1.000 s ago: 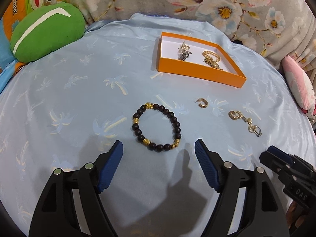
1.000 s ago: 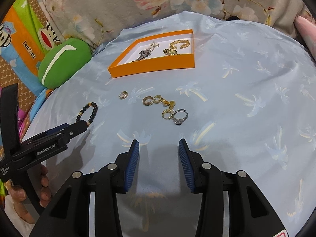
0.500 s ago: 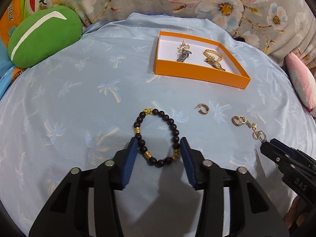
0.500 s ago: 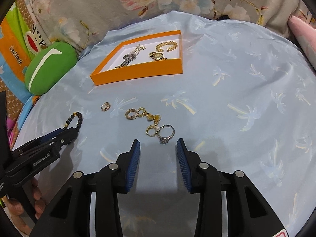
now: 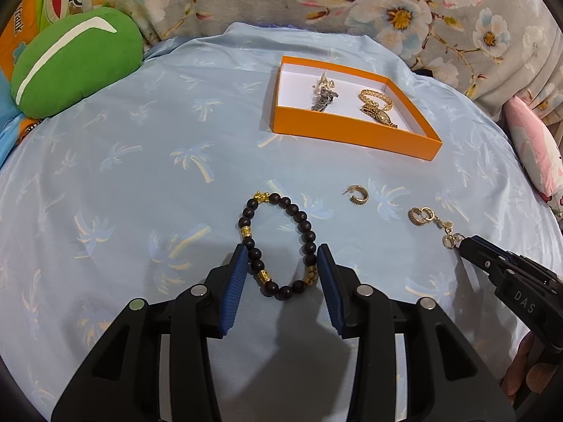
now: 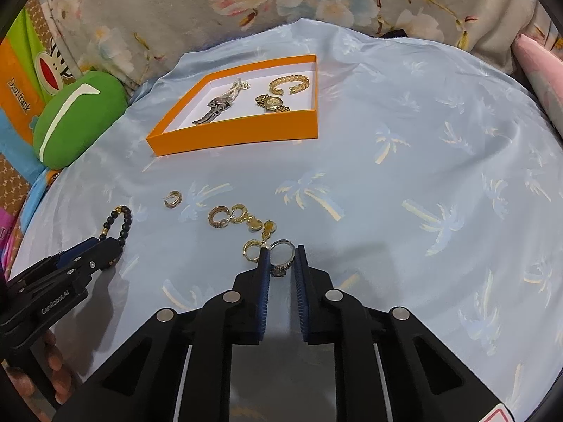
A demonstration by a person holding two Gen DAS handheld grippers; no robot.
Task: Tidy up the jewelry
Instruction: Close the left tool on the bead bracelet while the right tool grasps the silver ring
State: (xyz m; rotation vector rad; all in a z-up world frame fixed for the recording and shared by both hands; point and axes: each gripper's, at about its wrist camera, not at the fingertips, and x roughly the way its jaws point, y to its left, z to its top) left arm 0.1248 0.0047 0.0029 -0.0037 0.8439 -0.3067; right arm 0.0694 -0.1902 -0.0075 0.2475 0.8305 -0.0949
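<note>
A black bead bracelet with gold beads (image 5: 278, 242) lies on the blue cloth. My left gripper (image 5: 281, 256) straddles its near half, jaws partly closed, pads beside the beads. My right gripper (image 6: 281, 256) has narrow jaws around a silver ring (image 6: 281, 258), pads close on both sides. Gold earrings (image 6: 242, 219) lie just beyond it, and a small gold hoop (image 6: 173, 199) further left. The orange box (image 6: 232, 137) at the back holds a silver piece, a gold bangle and a gold watch.
A green cushion (image 5: 74, 66) sits at the back left and a pink cushion (image 5: 535, 147) at the right. Floral fabric (image 5: 352, 0) rises behind the blue cloth (image 5: 123, 176). The box also shows in the left wrist view (image 5: 352, 133).
Both grippers moved forward and down. The left jaws narrowed around the bracelet's near half. The right jaws narrowed around the silver ring.
</note>
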